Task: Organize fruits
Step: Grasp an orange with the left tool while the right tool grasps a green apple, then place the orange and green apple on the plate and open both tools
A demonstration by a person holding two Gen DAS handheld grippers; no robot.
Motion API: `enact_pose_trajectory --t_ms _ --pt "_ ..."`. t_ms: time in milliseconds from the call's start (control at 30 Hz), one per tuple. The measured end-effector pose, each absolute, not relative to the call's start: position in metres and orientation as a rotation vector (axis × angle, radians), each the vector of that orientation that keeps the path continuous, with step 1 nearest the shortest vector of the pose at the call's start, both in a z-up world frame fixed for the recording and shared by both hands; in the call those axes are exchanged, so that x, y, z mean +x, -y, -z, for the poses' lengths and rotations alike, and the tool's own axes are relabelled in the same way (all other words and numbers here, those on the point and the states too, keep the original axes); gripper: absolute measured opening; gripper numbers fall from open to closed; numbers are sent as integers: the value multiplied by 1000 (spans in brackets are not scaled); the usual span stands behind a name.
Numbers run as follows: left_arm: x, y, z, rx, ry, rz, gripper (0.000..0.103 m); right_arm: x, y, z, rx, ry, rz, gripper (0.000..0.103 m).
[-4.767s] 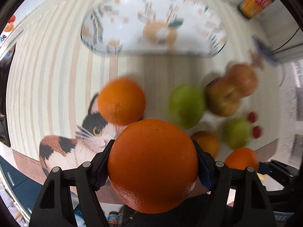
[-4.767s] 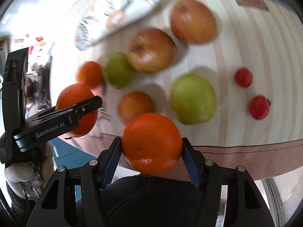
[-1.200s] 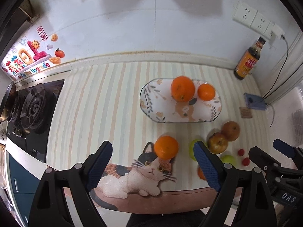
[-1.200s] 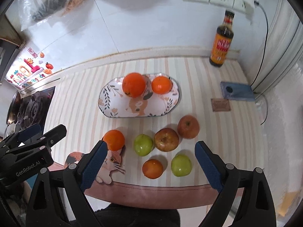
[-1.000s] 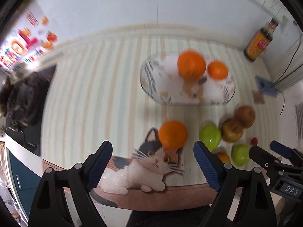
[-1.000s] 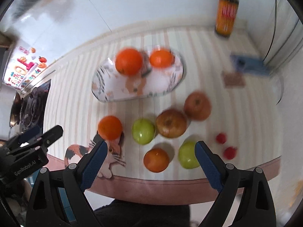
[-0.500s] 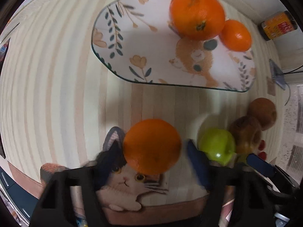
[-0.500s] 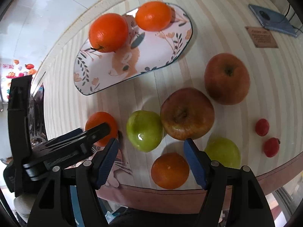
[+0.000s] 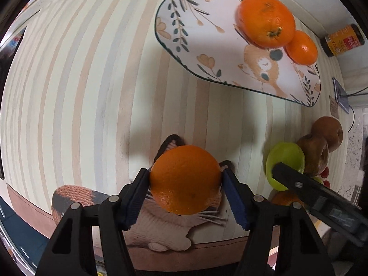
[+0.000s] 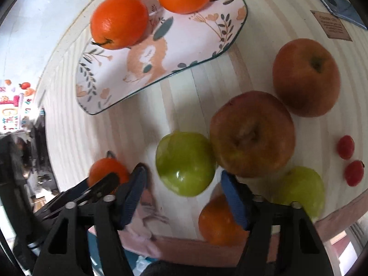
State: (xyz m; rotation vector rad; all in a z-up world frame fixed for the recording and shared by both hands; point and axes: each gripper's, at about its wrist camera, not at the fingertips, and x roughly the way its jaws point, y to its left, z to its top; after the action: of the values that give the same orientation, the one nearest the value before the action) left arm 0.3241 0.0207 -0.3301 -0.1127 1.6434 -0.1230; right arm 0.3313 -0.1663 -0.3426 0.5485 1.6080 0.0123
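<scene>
A striped table mat [image 9: 69, 87] in cream, peach and grey-blue bands covers the counter and fills most of both views, its near edge bordered in brown, with a printed cat [image 9: 161, 227] at the lower middle of the left view. White wall tiles [image 10: 34, 34] show at the upper left of the right view, colourful stickers [image 10: 13, 105] at its left edge. A dark bottle [image 9: 342, 40] lies at the upper right of the left view.

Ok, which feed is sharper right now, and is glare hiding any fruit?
Left wrist view: crisp on the gripped orange and plate, fisheye bending the stripes. Right wrist view: softer, with motion smear around the green apple and gripper; only a small highlight, hiding nothing.
</scene>
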Motion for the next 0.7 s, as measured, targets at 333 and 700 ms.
enact_pose_trajectory --t_ms 333,700 --pt "332 -35 330 -84 -1652 125 63 321 123 345 335 -1660 -128 58" --pt "337 -27 328 -88 -1654 110 62 332 137 346 350 -1651 -133 58"
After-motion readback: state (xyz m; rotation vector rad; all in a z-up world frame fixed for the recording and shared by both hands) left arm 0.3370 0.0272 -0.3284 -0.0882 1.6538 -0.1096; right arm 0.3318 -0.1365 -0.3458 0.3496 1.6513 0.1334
